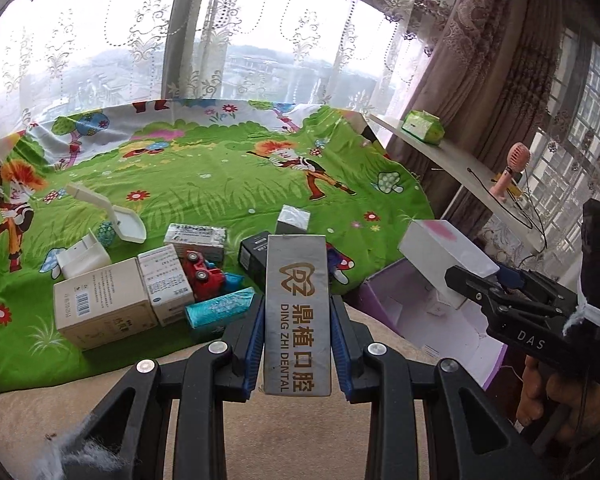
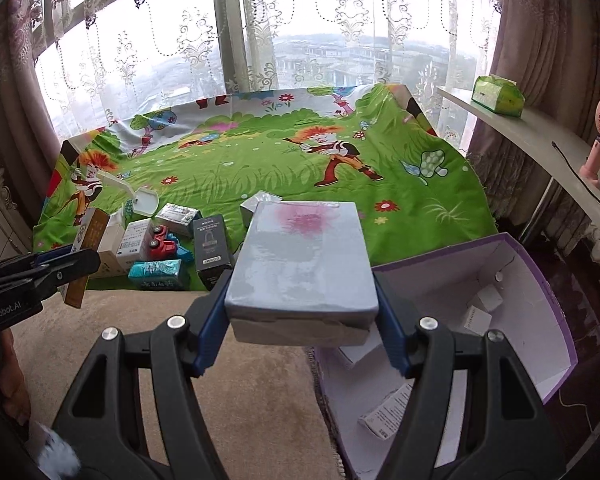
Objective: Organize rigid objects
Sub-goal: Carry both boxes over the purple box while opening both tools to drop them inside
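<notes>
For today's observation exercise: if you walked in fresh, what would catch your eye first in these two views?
First, the two held boxes: the left gripper clamps a narrow grey dental box, and the right gripper holds a wide white box with a pink blotch. Behind them spreads the bright green cartoon cloth, with a cluster of small boxes and a red toy truck at its near left edge. An open purple-rimmed bin waits at the right.

The left tongs point(image 1: 296, 312) pointed forward and downward, their blue pads point(image 1: 254, 344) pressed narrowly against both sides of a slim upright box point(image 1: 298, 320). The right tongs point(image 2: 302, 280) sloped down likewise, spread wider and clamped on a broad flat box point(image 2: 300, 256). A hand point(image 1: 560, 396) gripped the right tool's handle from below.
</notes>
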A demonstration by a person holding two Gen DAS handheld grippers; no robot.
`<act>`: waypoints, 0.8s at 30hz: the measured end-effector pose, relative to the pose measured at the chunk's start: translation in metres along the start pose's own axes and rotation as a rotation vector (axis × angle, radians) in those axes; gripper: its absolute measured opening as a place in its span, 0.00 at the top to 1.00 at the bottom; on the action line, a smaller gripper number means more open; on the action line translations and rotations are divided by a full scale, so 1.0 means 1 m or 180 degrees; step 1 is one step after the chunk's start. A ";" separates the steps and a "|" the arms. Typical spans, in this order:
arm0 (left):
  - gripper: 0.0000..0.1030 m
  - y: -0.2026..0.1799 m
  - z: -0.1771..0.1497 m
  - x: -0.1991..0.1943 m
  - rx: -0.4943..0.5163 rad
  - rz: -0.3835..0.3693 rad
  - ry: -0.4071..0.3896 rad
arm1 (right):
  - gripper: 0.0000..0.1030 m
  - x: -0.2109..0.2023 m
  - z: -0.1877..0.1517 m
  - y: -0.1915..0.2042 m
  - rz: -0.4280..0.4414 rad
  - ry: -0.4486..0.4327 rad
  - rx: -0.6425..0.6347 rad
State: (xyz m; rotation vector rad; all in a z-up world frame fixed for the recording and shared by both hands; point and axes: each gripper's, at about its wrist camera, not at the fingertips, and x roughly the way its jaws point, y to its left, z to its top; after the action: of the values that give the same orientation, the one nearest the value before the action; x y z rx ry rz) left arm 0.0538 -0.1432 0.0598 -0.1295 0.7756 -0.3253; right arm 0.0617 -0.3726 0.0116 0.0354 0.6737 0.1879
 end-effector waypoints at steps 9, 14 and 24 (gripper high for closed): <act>0.69 -0.048 0.003 0.020 0.0315 -0.0364 0.0198 | 0.33 -0.010 -0.010 -0.061 -0.0344 0.0015 0.0246; 0.69 -0.074 0.004 0.031 0.0496 -0.0521 0.0296 | 0.33 -0.017 -0.014 -0.087 -0.0489 0.0012 0.0352; 0.68 -0.122 0.000 0.052 0.0821 -0.0937 0.0504 | 0.32 -0.024 -0.023 -0.113 -0.0706 0.0032 0.0406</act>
State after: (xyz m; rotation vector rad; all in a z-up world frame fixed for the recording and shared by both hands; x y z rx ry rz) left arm 0.0595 -0.2760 0.0534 0.0266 0.8652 -0.7181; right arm 0.0475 -0.4887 -0.0018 0.0818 0.6937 -0.0684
